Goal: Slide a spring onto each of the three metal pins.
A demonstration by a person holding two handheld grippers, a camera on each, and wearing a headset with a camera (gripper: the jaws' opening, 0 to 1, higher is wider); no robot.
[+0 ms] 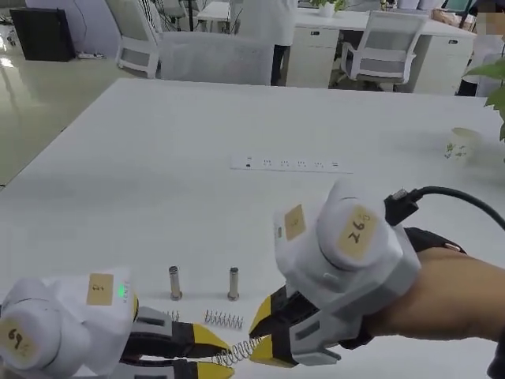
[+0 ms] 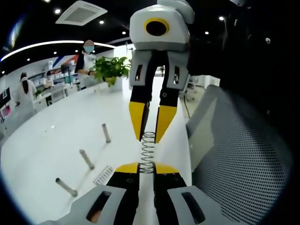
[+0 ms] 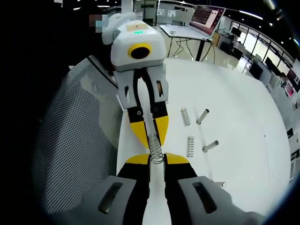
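A slim steel spring (image 1: pixel 239 352) hangs in the air between my two grippers, one end in each. My left gripper (image 1: pixel 218 353) is shut on its near end (image 2: pixel 147 165). My right gripper (image 1: pixel 265 336) is shut on the other end (image 3: pixel 156 155). Two metal pins (image 1: pixel 174 283) (image 1: pixel 233 283) stand upright on the white table just beyond the grippers. The left gripper view has three pins (image 2: pixel 107 133) (image 2: pixel 86 159) (image 2: pixel 65 187) in a row. A loose spring (image 1: pixel 223 319) lies in front of the pins. The right gripper view has two loose springs (image 3: pixel 185 116) (image 3: pixel 191 146).
A socket strip (image 1: pixel 288 164) is set into the middle of the white table (image 1: pixel 158 158). A paper cup (image 1: pixel 460 144) stands at the far right. A mesh chair back (image 2: pixel 243 159) is close behind the table's near edge. Office chairs and people are beyond the far edge.
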